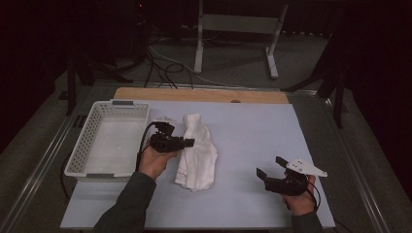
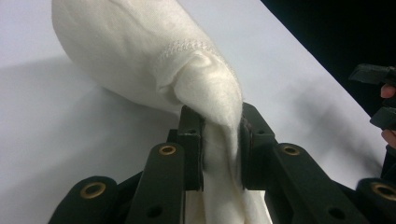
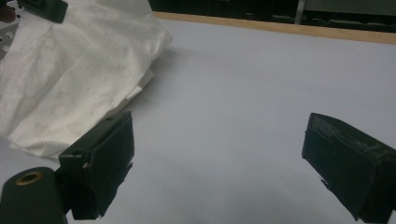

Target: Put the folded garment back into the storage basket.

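Observation:
A white cloth (image 1: 197, 153) lies crumpled on the pale mat (image 1: 252, 131), just right of the basket. My left gripper (image 1: 188, 142) is at the cloth's left edge, and in the left gripper view its jaws are shut on a fold of the cloth (image 2: 219, 154). My right gripper (image 1: 270, 166) hovers over the bare mat toward the front right, open, with nothing between its jaws. In the right gripper view the cloth (image 3: 70, 79) lies at the upper left, apart from my right gripper (image 3: 219, 163).
A white perforated basket (image 1: 87, 145) sits at the mat's left side and looks empty. A wooden strip (image 1: 199, 94) runs along the mat's far edge. Beyond the table are a metal stand (image 1: 238, 29) and cables on the floor.

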A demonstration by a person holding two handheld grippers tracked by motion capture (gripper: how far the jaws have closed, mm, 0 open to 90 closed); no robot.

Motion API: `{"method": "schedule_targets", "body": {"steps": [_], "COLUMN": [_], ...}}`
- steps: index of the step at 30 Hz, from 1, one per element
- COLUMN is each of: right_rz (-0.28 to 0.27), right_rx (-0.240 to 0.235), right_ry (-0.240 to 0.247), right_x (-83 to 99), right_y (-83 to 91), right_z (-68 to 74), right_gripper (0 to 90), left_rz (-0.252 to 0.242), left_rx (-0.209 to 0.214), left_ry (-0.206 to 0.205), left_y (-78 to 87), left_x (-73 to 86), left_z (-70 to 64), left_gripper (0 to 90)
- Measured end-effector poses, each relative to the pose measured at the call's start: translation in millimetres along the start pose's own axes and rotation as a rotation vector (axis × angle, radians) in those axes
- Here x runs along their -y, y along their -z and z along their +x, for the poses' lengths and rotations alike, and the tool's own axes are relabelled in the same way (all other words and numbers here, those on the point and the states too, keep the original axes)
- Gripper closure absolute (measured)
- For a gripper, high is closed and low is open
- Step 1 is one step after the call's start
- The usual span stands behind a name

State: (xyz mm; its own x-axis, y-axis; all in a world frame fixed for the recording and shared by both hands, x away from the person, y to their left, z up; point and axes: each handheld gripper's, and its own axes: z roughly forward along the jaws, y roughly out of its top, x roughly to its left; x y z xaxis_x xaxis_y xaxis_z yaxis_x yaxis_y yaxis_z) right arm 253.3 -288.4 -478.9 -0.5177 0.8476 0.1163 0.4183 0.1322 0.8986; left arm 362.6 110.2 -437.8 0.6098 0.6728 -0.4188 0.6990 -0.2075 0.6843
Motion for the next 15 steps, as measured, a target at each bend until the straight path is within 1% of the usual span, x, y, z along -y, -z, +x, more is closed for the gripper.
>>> {"method": "schedule_targets", "body": {"steps": [8, 15], "right_rz": [0.000, 0.001], "right_rx": [0.000, -0.001], "right_ry": [0.000, 0.001], "right_x": [0.0, 0.0], "right_y": [-0.1, -0.2], "right_z": [0.1, 0.3], "right_gripper": [9.4, 9.4], "left_rz": [0.008, 0.004], "left_rx": [-0.018, -0.020], "left_ry": [-0.002, 0.004], "left_y": [4.6, 7.8], "left_x": [-2.5, -3.1], "left_z": [6.8, 10.5], "left_gripper": [75.0, 75.0]}}
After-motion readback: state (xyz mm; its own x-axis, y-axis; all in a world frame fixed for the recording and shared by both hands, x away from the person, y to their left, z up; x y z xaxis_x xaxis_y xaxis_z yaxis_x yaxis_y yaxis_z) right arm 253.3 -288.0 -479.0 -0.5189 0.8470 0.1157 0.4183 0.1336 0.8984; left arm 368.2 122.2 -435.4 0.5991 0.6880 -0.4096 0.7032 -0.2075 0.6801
